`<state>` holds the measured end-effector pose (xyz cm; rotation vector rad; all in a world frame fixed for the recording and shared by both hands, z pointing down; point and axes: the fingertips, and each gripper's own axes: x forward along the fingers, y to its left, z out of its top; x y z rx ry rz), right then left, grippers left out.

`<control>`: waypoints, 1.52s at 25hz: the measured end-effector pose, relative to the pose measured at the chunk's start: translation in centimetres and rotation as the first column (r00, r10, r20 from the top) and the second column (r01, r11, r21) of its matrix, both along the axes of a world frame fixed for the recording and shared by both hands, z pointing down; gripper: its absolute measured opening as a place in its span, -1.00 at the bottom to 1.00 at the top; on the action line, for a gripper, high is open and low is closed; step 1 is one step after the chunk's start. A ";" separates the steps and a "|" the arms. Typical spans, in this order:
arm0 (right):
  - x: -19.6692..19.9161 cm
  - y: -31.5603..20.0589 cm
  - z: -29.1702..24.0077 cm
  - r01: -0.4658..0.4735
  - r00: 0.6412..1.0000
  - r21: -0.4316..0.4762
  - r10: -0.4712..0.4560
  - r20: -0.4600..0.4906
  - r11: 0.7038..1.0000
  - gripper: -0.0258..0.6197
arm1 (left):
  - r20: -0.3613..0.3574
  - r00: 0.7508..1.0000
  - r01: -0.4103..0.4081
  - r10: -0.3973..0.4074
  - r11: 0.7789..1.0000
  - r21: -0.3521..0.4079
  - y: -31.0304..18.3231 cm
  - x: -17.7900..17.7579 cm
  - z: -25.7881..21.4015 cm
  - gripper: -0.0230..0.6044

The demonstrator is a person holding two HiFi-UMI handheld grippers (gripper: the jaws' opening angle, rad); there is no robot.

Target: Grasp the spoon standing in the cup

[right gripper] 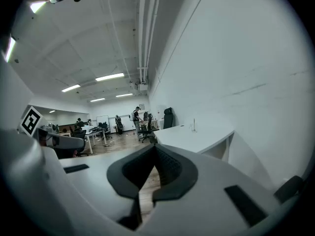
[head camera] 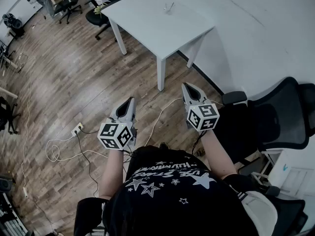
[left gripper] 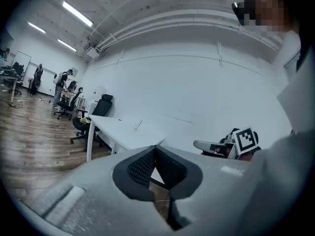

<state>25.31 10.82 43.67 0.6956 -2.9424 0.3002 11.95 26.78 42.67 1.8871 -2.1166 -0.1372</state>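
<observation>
A small cup with a thin spoon (head camera: 170, 7) stands on the far part of a white table (head camera: 147, 23), well ahead of both grippers. In the left gripper view the spoon (left gripper: 139, 125) is only a thin slanted line on the tabletop. In the right gripper view it shows as a tiny upright sliver (right gripper: 194, 126). My left gripper (head camera: 131, 100) and right gripper (head camera: 185, 85) are held in the air over the wooden floor, short of the table. Both point toward it. Each has its jaws shut with nothing between them, and the tips meet (left gripper: 156, 146) (right gripper: 156, 145).
A white power strip (head camera: 77, 129) and loose cables lie on the floor at the left. A black office chair (head camera: 280, 114) stands close on the right, another (head camera: 98, 16) behind the table. A white wall runs along the right. People and desks (right gripper: 118, 124) are far off.
</observation>
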 end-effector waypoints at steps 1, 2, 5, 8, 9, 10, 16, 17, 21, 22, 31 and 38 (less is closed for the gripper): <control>0.1 0.0 0.0 0.000 1.000 0.001 0.000 0.002 1.000 -0.89 | 0.004 1.000 -0.002 0.002 1.000 0.000 0.0 0.2 0.0 -0.90; 0.3 0.0 -0.1 -0.001 1.000 0.002 0.001 0.003 1.000 -0.89 | 0.007 1.000 -0.004 0.004 1.000 0.000 0.1 0.4 0.0 -0.90; 0.7 0.0 -0.2 0.000 1.000 0.009 0.000 0.003 1.000 -0.89 | 0.010 1.000 -0.001 0.001 1.000 0.002 0.2 0.8 -0.1 -0.90; 0.9 0.1 -0.3 0.006 1.000 0.015 -0.006 -0.005 1.000 -0.89 | 0.012 1.000 0.003 -0.003 1.000 0.005 0.3 1.0 -0.4 -0.90; 0.9 0.1 -0.4 0.009 1.000 0.015 -0.009 -0.007 1.000 -0.89 | 0.012 1.000 0.004 -0.005 1.000 0.006 0.4 1.1 -0.5 -0.90; 1.0 0.2 -0.3 0.012 1.000 0.013 -0.012 -0.008 1.000 -0.89 | 0.012 1.000 0.006 -0.006 1.000 0.007 0.5 1.2 -0.5 -0.90; 1.0 0.3 -0.3 0.026 1.000 0.000 -0.026 0.015 1.000 -0.90 | 0.006 1.000 0.026 -0.026 1.000 -0.005 1.3 1.4 0.1 -0.90; 1.1 0.2 -0.2 0.023 1.000 -0.004 -0.023 0.019 1.000 -0.90 | 0.003 1.000 0.031 -0.031 0.999 -0.010 1.3 1.4 0.3 -0.90; 1.3 -0.3 0.4 0.025 1.000 -0.011 -0.025 0.011 1.000 -0.89 | 0.003 0.998 0.057 -0.057 0.998 -0.018 1.6 1.3 0.7 -0.90; 1.3 -0.4 0.5 0.028 1.000 -0.013 -0.028 0.006 1.000 -0.89 | 0.008 0.998 0.067 -0.067 0.998 -0.019 1.8 1.1 0.7 -0.90; -0.9 -1.7 1.5 0.010 1.000 -0.056 -0.010 0.004 0.998 -0.89 | 0.008 0.993 0.119 -0.119 0.992 -0.028 2.1 -1.5 0.2 -0.90; -3.8 -4.5 1.7 -0.039 0.999 -0.059 0.039 -0.008 0.997 -0.89 | -0.008 0.997 0.079 -0.080 0.996 -0.027 -1.2 -5.3 0.6 -0.90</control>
